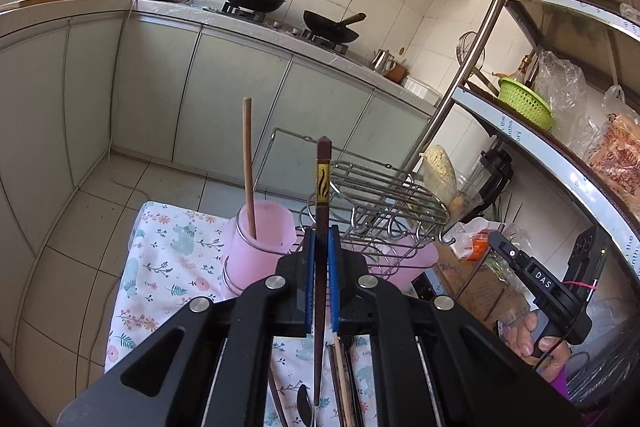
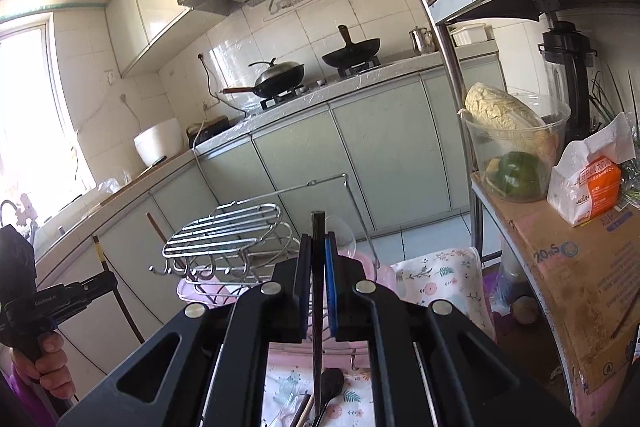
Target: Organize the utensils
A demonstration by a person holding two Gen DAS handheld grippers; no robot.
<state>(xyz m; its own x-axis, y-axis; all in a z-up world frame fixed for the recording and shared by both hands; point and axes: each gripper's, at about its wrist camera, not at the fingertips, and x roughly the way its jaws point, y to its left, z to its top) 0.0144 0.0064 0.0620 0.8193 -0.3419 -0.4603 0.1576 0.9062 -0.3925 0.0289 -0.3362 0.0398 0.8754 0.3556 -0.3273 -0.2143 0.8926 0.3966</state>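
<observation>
The left gripper (image 1: pixel 320 267) pinches a dark brown chopstick (image 1: pixel 322 187) between its blue pads (image 1: pixel 310 279), the stick standing almost upright with its yellow patterned band above the fingers and its thin end hanging down below them. The right gripper (image 2: pixel 318 275) is likewise pressed onto a dark chopstick (image 2: pixel 317 307), also held upright, its blunt top poking just above the pads (image 2: pixel 330 287).

Both grippers sit over a small table covered with a floral cloth (image 1: pixel 160 259). At the cloth's far edge stands a wire rack (image 1: pixel 384 195) with a flat slatted shelf and a row of hooks. The rack's wire rings carry two pink cups: the left-hand pink cup (image 1: pixel 260 235) holds one light wooden chopstick (image 1: pixel 249 167) standing tilted in it; the other pink cup (image 1: pixel 408 263) sits under the shelf at the cloth's right edge.

On the cloth near its close edge, below the left gripper, lie more utensils (image 1: pixel 340 387): several chopsticks and a spoon bowl. The right wrist view shows a dark spoon (image 2: pixel 330 383) and other sticks lying there too.

The person's right hand (image 1: pixel 536 339) grips its black handle off the cloth's right side.
</observation>
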